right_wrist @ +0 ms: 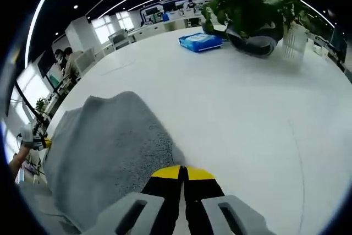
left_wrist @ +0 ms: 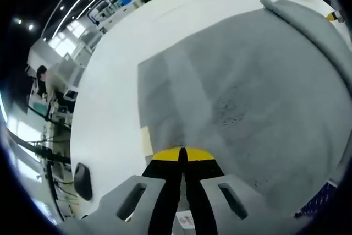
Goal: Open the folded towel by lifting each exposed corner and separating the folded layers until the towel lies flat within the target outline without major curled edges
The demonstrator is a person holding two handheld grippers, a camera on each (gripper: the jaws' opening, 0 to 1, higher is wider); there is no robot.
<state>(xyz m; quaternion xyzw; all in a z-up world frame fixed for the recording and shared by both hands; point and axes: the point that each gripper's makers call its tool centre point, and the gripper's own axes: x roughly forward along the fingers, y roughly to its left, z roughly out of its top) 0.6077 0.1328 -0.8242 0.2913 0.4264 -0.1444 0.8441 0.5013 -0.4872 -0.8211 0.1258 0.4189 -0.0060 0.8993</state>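
The grey towel (left_wrist: 242, 97) lies spread over the white table (left_wrist: 143, 37) in the left gripper view. Its far right edge is turned up in a thick fold (left_wrist: 308, 23). My left gripper (left_wrist: 182, 155) is shut, its yellow-tipped jaws pressed together on the towel's near edge. In the right gripper view the towel (right_wrist: 104, 152) rises in a rumpled hump at the left. My right gripper (right_wrist: 182, 173) is shut at that hump's edge, with the cloth running in between the jaws.
A pale yellow tape mark (left_wrist: 146, 141) shows by the towel's near left corner. A blue packet (right_wrist: 201, 41), a potted plant (right_wrist: 253, 9) and a clear cup (right_wrist: 293, 42) stand at the table's far side. A black object (left_wrist: 82, 181) sits at the table's edge. A person's hand (right_wrist: 19, 160) shows at far left.
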